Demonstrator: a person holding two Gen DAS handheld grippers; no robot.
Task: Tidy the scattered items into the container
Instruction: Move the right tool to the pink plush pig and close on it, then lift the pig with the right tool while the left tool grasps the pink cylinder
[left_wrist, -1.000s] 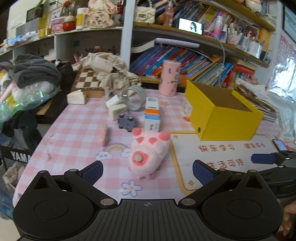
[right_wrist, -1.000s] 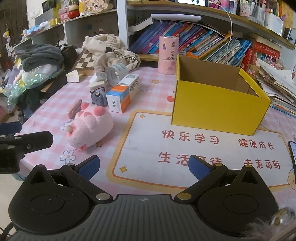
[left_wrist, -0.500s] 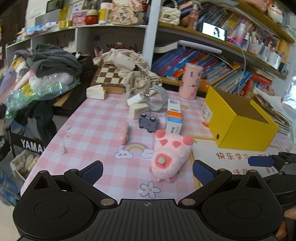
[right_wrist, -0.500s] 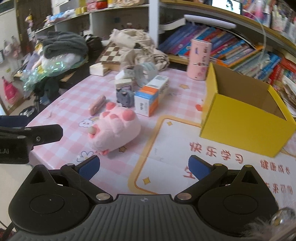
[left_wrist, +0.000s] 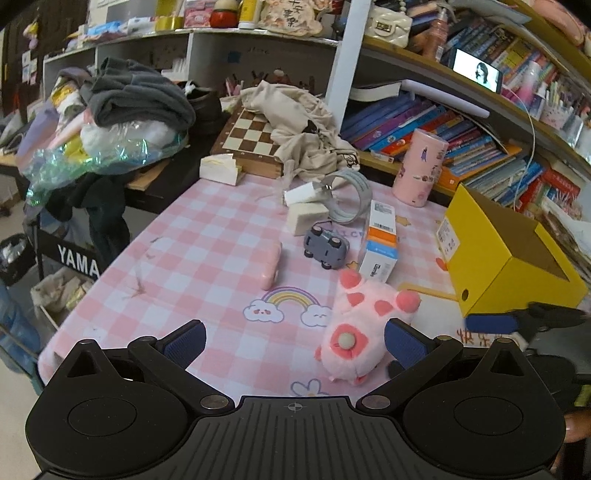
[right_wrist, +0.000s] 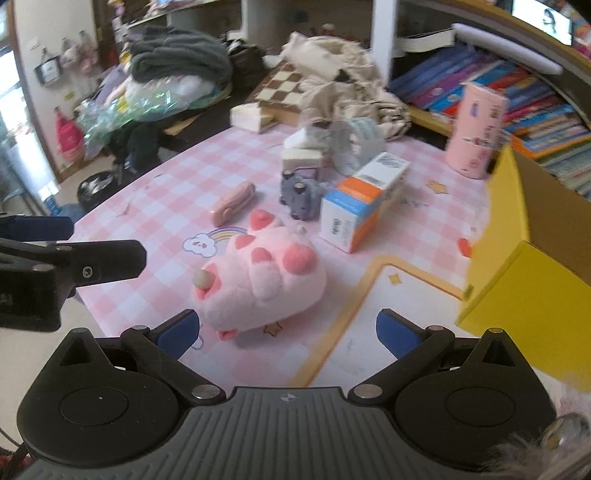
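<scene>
Evidently the pink plush toy (right_wrist: 264, 277) lies left of the yellow box (right_wrist: 517, 284), on the checked cloth, unheld by either gripper.
It looks soft, light and squashable, best pinched across its body; both right gripper (right_wrist: 288, 332) and left gripper (left_wrist: 293, 341) are spread wide, while the carton (right_wrist: 360, 206) and toy car (right_wrist: 301, 194) crowd behind it.

Left gripper (left_wrist: 293, 338): jaws spread wide, nothing between the blue pads, held low and level. Right gripper (right_wrist: 287, 328): likewise spread and empty, positioned just beside the left.
</scene>
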